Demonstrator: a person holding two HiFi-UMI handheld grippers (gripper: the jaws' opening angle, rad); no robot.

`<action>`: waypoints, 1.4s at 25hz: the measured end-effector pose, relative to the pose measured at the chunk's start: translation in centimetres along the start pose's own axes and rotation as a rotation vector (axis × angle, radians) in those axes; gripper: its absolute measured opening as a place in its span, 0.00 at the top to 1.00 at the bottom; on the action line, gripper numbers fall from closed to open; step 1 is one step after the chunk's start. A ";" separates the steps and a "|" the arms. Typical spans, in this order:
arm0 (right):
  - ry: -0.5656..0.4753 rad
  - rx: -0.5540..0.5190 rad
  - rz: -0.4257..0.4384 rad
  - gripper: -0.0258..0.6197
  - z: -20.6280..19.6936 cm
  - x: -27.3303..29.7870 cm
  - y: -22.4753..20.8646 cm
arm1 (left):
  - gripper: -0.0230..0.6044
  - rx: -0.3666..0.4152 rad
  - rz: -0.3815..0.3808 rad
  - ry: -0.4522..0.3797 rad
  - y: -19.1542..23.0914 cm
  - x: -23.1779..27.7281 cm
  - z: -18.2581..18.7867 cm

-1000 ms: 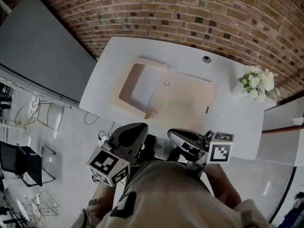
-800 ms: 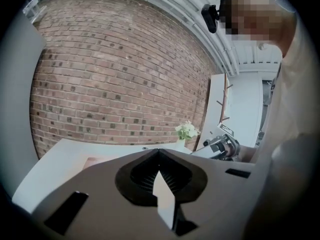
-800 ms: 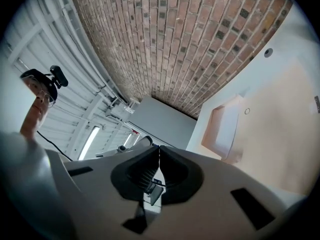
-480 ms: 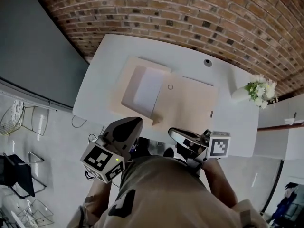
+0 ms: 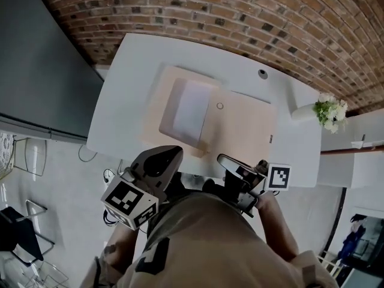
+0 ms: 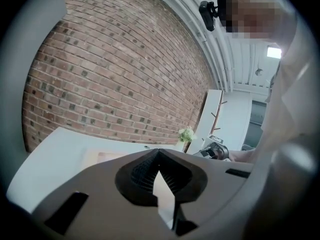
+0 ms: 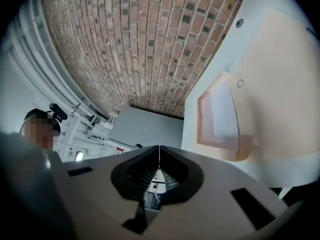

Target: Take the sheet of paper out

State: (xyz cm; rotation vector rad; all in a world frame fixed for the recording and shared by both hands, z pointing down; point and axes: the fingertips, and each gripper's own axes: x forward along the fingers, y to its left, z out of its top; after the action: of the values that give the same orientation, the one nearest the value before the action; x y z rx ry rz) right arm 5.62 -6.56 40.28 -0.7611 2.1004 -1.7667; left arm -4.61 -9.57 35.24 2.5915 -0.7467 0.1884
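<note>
A white sheet of paper (image 5: 191, 110) lies tucked in the left pocket of an open beige folder (image 5: 243, 128) on the white table (image 5: 123, 101). The right gripper view shows the paper (image 7: 223, 115) and folder (image 7: 280, 79) ahead and to the right. My left gripper (image 5: 171, 153) hovers at the table's near edge, just short of the folder's corner, its jaws shut (image 6: 159, 153) with nothing between them. My right gripper (image 5: 221, 158) is held at the same edge, also shut (image 7: 159, 149) and empty. Neither touches the folder.
A vase of white flowers (image 5: 328, 111) stands at the table's far right, also in the left gripper view (image 6: 186, 134). A small round grommet (image 5: 262, 74) sits near the back edge. A brick wall (image 5: 240, 17) runs behind and a grey panel (image 5: 36, 71) stands left.
Both grippers have come closer to the table's near edge, and the table now sits lower and nearer in the head view. The folder and paper have not moved.
</note>
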 end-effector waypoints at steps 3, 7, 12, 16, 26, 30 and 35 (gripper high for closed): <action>-0.026 0.030 -0.006 0.92 0.5 0.6 -0.6 | 0.94 -0.013 -0.005 0.003 1.3 -0.5 0.1; -0.047 0.015 -0.043 0.92 1.7 1.0 -2.1 | 0.94 -0.009 0.012 -0.009 2.5 -0.8 0.7; -0.093 0.060 -0.030 0.86 3.3 1.4 -3.8 | 0.94 -0.020 0.045 -0.005 2.7 -0.9 0.5; -0.063 0.123 -0.003 0.56 3.7 2.2 -5.1 | 0.94 -0.035 0.072 -0.002 2.6 -0.4 0.4; 0.015 0.222 -0.073 0.38 3.8 3.4 -11.6 | 0.94 -0.034 0.102 0.030 2.2 1.4 1.0; 0.007 0.269 -0.124 0.35 3.9 3.8 -14.3 | 0.94 -0.042 0.081 0.037 1.6 2.3 0.9; 0.048 0.284 -0.162 0.34 3.5 5.0 -16.3 | 0.94 -0.039 0.084 0.035 1.8 2.5 1.0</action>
State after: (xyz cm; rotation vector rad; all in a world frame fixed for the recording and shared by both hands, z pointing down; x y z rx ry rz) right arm 6.78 -14.01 55.94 -0.8327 1.8032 -2.1289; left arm -3.45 -12.50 35.63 2.5153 -0.8395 0.2413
